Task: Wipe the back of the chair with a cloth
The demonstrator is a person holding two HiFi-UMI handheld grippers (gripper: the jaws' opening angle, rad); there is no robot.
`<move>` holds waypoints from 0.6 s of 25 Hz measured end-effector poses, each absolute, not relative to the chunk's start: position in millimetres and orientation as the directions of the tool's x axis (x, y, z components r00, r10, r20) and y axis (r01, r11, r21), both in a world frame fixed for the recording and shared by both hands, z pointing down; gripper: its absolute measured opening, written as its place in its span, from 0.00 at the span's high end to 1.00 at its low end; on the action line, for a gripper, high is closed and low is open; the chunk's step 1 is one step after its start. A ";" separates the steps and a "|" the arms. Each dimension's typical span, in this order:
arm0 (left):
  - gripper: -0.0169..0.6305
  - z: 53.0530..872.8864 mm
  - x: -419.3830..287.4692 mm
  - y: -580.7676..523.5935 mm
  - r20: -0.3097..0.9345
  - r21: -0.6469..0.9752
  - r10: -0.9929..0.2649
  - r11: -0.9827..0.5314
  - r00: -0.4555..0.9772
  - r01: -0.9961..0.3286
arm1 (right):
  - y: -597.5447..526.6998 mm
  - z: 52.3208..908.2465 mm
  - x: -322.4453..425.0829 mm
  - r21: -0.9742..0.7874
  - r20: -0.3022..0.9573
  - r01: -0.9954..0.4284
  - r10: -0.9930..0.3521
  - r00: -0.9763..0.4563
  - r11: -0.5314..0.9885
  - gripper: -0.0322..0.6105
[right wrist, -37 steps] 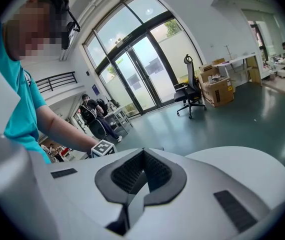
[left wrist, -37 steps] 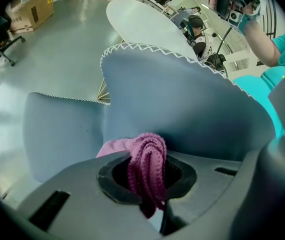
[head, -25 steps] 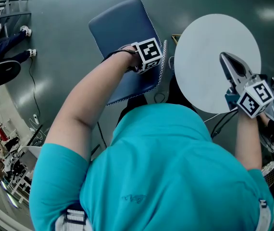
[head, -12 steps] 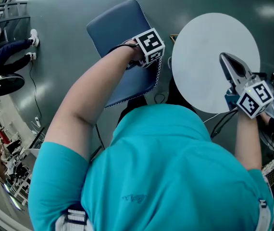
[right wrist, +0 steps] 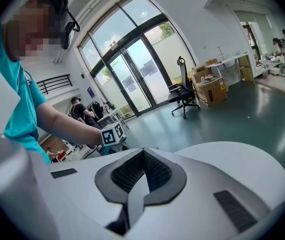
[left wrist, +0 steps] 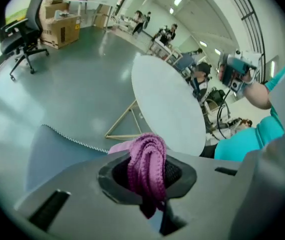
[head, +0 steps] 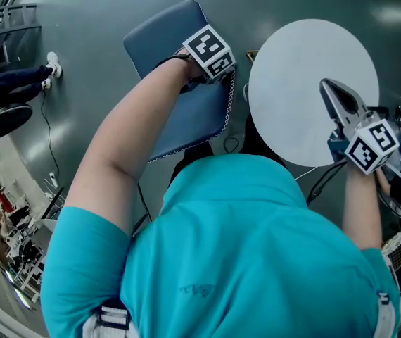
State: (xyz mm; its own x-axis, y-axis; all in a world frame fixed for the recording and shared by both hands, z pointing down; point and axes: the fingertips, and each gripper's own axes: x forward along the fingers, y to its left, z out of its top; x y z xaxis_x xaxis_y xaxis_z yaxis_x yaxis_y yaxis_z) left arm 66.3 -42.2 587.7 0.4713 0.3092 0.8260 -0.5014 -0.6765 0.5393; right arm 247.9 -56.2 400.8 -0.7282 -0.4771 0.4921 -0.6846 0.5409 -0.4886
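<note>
The left hand-held gripper [left wrist: 148, 180] is clenched on a bunched purple cloth [left wrist: 147, 156], which stands up out of its jaws. The right hand-held gripper [right wrist: 138, 174] is clenched too, with nothing between its pads, and is held idle over the near edge of the round table [head: 306, 69].

The left arm reaches out to the chair [head: 176, 41]. In the head view the gripper sits at the table-side edge of the blue pad, towards its far corner. I judge the wiping step to be in hand. The next move calls for a steady drag of the cloth across the pad and away from that stitched edge, with enough downward press to keep the fabric flat and the jaws kept tight so the cloth does not slip out.

Much is hidden:
- In the head view the marker cube and the hand cover the left jaws and the cloth.
- In the left gripper view the gripper's own body blocks the spot where cloth would meet pad, so contact cannot be confirmed.
- The chair's frame and legs lie under the pad and the person's torso. The pad is probably the chair's back, though it could be the seat.

Far off, an office chair [left wrist: 25, 31] and boxes [left wrist: 57, 26] stand on the floor.
</note>
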 end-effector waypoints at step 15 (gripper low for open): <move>0.88 504.2 -58.2 -78.1 0.749 0.504 -0.131 -0.523 0.649 -0.687 | -90.9 368.1 191.3 -0.466 0.452 -0.609 -0.419 -0.788 0.642 0.96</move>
